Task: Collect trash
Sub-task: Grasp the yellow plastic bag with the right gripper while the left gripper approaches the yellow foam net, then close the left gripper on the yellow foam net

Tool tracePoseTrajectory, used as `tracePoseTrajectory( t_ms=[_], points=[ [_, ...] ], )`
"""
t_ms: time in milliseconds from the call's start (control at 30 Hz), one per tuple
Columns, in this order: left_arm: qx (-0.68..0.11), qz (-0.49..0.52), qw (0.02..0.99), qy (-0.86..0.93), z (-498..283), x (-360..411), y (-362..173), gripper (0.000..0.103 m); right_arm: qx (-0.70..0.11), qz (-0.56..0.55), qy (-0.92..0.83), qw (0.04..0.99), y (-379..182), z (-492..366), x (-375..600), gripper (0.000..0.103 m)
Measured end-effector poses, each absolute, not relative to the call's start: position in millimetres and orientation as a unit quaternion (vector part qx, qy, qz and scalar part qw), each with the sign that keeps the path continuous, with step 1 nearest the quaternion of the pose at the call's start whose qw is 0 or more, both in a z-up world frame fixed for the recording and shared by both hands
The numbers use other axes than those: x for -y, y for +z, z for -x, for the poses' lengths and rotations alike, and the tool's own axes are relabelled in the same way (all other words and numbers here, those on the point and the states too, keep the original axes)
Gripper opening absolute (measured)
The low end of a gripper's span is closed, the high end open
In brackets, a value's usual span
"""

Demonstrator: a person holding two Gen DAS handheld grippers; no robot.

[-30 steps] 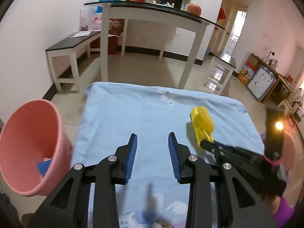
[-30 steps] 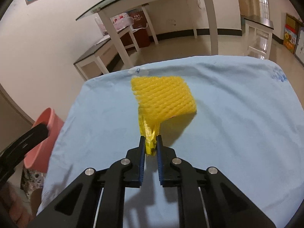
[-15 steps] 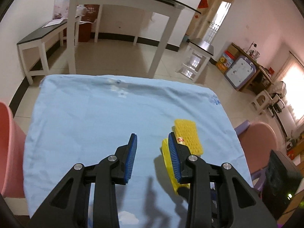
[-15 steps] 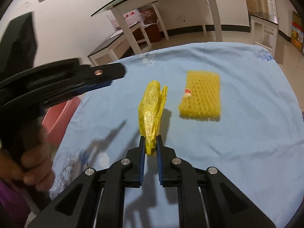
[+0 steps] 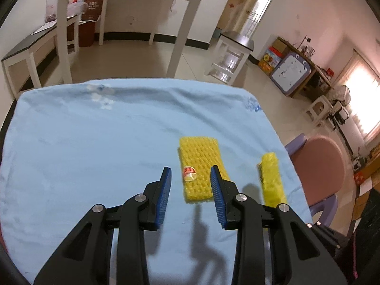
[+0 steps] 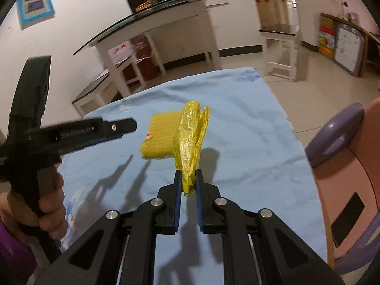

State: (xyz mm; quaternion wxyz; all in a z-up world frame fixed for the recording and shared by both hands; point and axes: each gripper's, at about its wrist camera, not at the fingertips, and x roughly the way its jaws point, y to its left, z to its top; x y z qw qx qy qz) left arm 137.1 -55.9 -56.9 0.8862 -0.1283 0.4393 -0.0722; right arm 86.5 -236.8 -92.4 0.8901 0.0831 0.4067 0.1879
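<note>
My left gripper (image 5: 190, 180) hung open, yellow foam net (image 5: 199, 163) flat on blue cloth just ahead, long axis running away. My right gripper (image 6: 188, 182) clamped yellow plastic bag (image 6: 190, 133), right of net.

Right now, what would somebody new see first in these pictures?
Probably the yellow bag, pinched upright in the right claw above the blue cloth. Next, the yellow foam net lying flat on the cloth, just ahead of the open left claw.
</note>
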Motion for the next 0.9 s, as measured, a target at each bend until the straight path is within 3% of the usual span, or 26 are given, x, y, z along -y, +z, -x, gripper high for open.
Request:
tracePoseTrajectory(
  t_ms=[533, 567, 633, 700, 900],
  points=[
    [-0.449, 0.081, 0.889, -0.044, -145, 86, -88, 0.034, -0.390, -0.102, 0.190, 0.895, -92, -87, 244, 0.011],
    [-0.445, 0.083, 0.891, -0.044, -144, 86, -89, 0.033, -0.387, -0.100, 0.190, 0.897, -91, -86, 243, 0.011],
    [-0.440, 0.086, 0.893, -0.045, -142, 85, -89, 0.017, -0.385, -0.098, 0.189, 0.898, -91, -85, 243, 0.011],
    [-0.436, 0.090, 0.895, -0.044, -139, 84, -88, 0.011, -0.382, -0.097, 0.190, 0.899, -90, -83, 244, 0.011],
    [-0.411, 0.103, 0.905, -0.034, -124, 78, -77, 0.009, -0.380, -0.091, 0.192, 0.901, -89, -80, 242, 0.011]
  ],
)
